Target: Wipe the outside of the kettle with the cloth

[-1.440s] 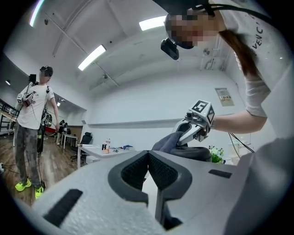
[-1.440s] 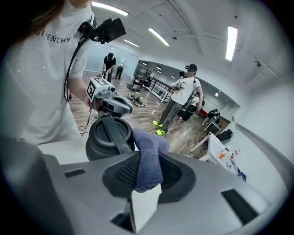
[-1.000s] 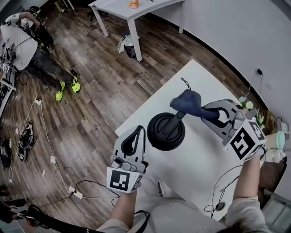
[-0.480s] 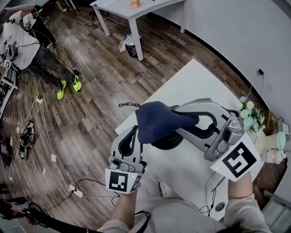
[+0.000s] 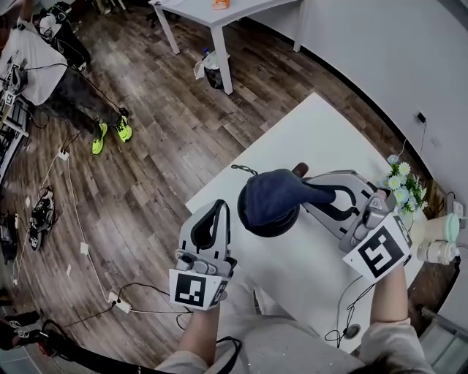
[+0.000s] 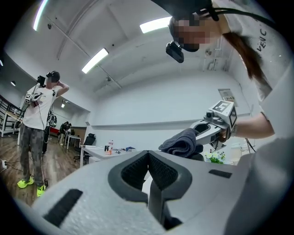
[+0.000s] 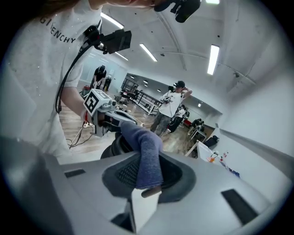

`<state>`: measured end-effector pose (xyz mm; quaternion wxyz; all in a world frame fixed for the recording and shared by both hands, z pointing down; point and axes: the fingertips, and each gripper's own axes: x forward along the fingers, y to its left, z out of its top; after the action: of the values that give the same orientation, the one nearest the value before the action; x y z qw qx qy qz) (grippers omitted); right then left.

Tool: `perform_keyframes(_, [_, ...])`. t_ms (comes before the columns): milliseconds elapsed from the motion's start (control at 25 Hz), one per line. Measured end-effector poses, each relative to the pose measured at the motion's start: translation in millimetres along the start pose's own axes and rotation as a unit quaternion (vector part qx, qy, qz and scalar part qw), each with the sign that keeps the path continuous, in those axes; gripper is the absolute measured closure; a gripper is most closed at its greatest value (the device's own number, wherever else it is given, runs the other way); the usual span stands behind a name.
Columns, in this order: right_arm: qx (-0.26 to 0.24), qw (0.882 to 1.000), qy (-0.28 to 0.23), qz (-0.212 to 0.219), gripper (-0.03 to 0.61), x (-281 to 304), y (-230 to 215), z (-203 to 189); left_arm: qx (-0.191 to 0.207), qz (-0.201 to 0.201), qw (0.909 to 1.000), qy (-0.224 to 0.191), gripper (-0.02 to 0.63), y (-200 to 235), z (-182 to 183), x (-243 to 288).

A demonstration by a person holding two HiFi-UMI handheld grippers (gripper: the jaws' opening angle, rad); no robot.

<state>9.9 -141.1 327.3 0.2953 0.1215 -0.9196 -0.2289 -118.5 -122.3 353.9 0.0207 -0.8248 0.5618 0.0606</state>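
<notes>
Read "GIVENCHY" in dark capitals across the white shirt (image 7: 50, 50) in the right gripper view. Read only the letters "VENC" on that shirt in the left gripper view. Note one black-and-white square marker on the cube of each claw. Treat any other print as too small to read.

Find the right claw (image 5: 313, 191) clenched on a dark blue cloth (image 5: 272, 197), with a fold of the cloth pinched between the pads. Find the left claw (image 5: 218, 210) closed on nothing, tips together, just left of the kettle in the head view.

Locate the black kettle (image 5: 265, 228) on the white table (image 5: 322, 135), near the table's left edge, with the cloth covering its top as seen from above. Leave contact between cloth and kettle undecided.

Note small white flowers (image 5: 399, 179) at the table's far right and a thin cable (image 5: 349, 310) across its near part. Note also a second white table (image 5: 212, 14) across the wooden floor (image 5: 161, 146) and a person in lime-green shoes (image 5: 73, 91) well apart from the work.
</notes>
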Motion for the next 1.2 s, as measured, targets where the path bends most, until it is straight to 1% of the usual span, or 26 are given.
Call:
perform_keyframes(240, [0.008,0.998,0.039,-0.043,0.515,-12.8,-9.8,-18.1,0.003,-0.007,1.0000,0.000,0.606,-5.0,6.9,3.1])
perform_keyframes(320, [0.017,0.996,0.053,-0.067,0.515,-19.8,-8.5,-21.5,0.006,0.000,1.0000,-0.003,0.606,-8.4,10.5,-4.4])
perform_keyframes(360, [0.023,0.994,0.059,-0.087,0.515,-25.2,-8.3,-22.4,0.010,0.008,0.9999,-0.007,0.606,-10.8,14.4,-10.0])
perform_keyframes(400, [0.031,0.991,0.062,-0.117,0.515,-32.4,-11.0,-22.3,0.016,0.016,0.9996,-0.014,0.606,-13.4,19.4,-14.8])
perform_keyframes(480, [0.046,0.979,0.051,-0.192,0.515,-52.1,-27.7,-16.3,0.028,0.020,0.9991,-0.026,0.606,-19.3,29.3,-16.8])
perform_keyframes(560, [0.062,0.964,0.015,-0.257,0.515,-75.5,-46.4,-2.1,0.035,0.014,0.9988,-0.031,0.606,-26.7,37.0,-13.1])
perform_keyframes(640, [0.099,0.951,-0.030,-0.291,0.515,-97.2,-53.0,12.3,0.043,0.013,0.9983,-0.038,0.606,-36.0,45.3,-13.1])
perform_keyframes(720, [0.153,0.942,-0.064,-0.292,0.515,-111.2,-44.6,19.7,0.047,0.017,0.9977,-0.046,0.606,-46.3,52.9,-17.7])
perform_keyframes(840, [0.206,0.939,-0.086,-0.263,0.515,-114.7,-15.5,18.3,0.032,0.018,0.9984,-0.044,0.606,-62.0,49.9,-24.5])
perform_keyframes(960, [0.239,0.938,-0.079,-0.239,0.515,-105.7,22.6,6.5,0.001,0.023,0.9993,-0.031,0.606,-74.7,35.3,-31.8])
perform_keyframes(1080, [0.271,0.934,-0.062,-0.223,0.515,-96.1,61.3,-3.7,-0.030,0.034,0.9988,-0.019,0.606,-83.8,19.6,-42.6])
perform_keyframes(1200, [0.302,0.932,-0.036,-0.199,0.515,-83.3,92.7,-14.3,-0.045,0.033,0.9984,-0.008,0.606,-91.7,7.0,-51.5])
